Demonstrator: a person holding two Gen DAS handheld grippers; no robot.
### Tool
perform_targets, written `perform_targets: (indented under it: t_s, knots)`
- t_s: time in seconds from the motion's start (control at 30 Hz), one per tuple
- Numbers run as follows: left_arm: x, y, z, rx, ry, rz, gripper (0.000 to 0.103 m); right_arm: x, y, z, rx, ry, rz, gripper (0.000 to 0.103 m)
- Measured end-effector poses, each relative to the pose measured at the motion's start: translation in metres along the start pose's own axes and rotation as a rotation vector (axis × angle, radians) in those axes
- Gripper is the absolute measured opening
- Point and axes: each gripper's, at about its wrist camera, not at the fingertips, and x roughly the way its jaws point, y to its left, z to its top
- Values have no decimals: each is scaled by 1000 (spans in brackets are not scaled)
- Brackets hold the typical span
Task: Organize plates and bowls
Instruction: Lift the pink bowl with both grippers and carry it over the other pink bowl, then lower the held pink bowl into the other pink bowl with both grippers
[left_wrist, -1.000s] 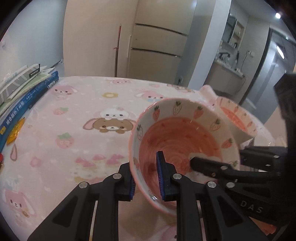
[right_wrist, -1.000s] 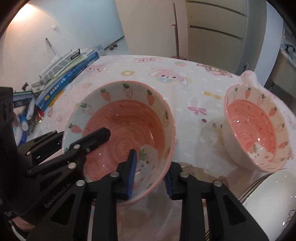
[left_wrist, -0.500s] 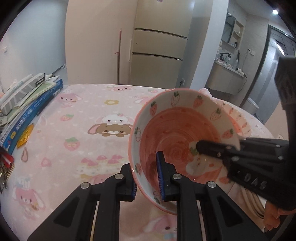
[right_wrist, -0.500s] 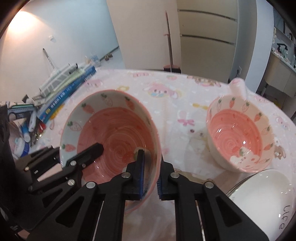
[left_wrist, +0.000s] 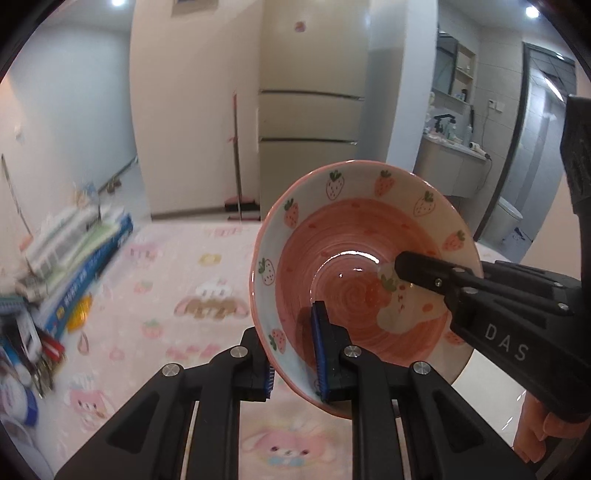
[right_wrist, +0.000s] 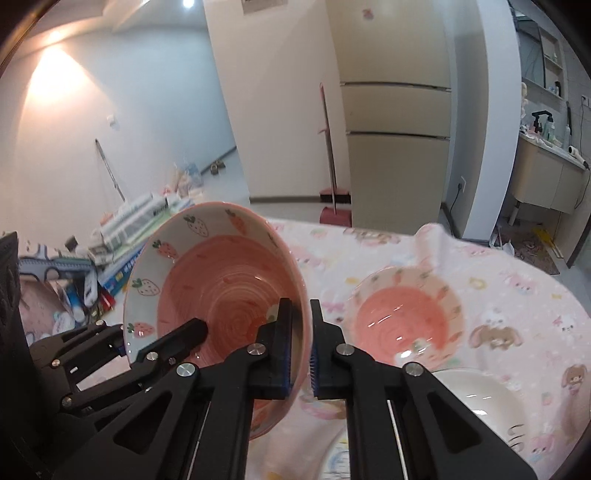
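Observation:
A pink strawberry bowl (left_wrist: 354, 280) is held in the air above the table by both grippers. My left gripper (left_wrist: 295, 354) is shut on its near-left rim, one finger inside and one outside. My right gripper (right_wrist: 300, 343) is shut on the opposite rim of the same bowl (right_wrist: 221, 284), and shows from the right in the left wrist view (left_wrist: 480, 295). A second pink bowl (right_wrist: 402, 317) with a carrot pattern sits on the table to the right. A white plate (right_wrist: 476, 402) lies near it at the lower right.
The table has a pink cartoon-print cloth (left_wrist: 159, 302). A stack of books and small clutter (left_wrist: 74, 258) lies along its left edge. A fridge (right_wrist: 399, 147) and a broom (right_wrist: 330, 158) stand behind the table.
Both grippers have lifted the strawberry bowl up off the table and tilted it; the right gripper closed onto its rim. The second bowl stayed on the table.

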Motion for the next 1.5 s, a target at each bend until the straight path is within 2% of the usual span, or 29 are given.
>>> perform_targets:
  t_s: [0.1,0.27,0.4,0.67,0.8,1.03,1.23,1.5]
  knots:
    - [-7,-20,20,17,-33,-25,19,-18,-20,13,21,-15,12,8]
    - [-6,-55,46,41,-68,-77,19,-46,-44,34,-11,-81,-63,8]
    - [15,-72,59,39,-49,-115,19,-43,-69,39,13,-85,-98,8]
    - [64,-82,48,46,44,-119,19,-1,-106,21,111,-2,-68,8]
    - [81,-77,39,47,74,-122,19,14,-107,15,99,40,-78,8]
    - [100,-67,31,19,88,-117,19,36,-119,3,134,105,-56,8]
    - [114,-68,24,12,76,-150,19,44,-126,0,150,133,-63,8]
    - [122,-74,18,54,62,-125,19,58,-137,-6,171,169,-80,8]
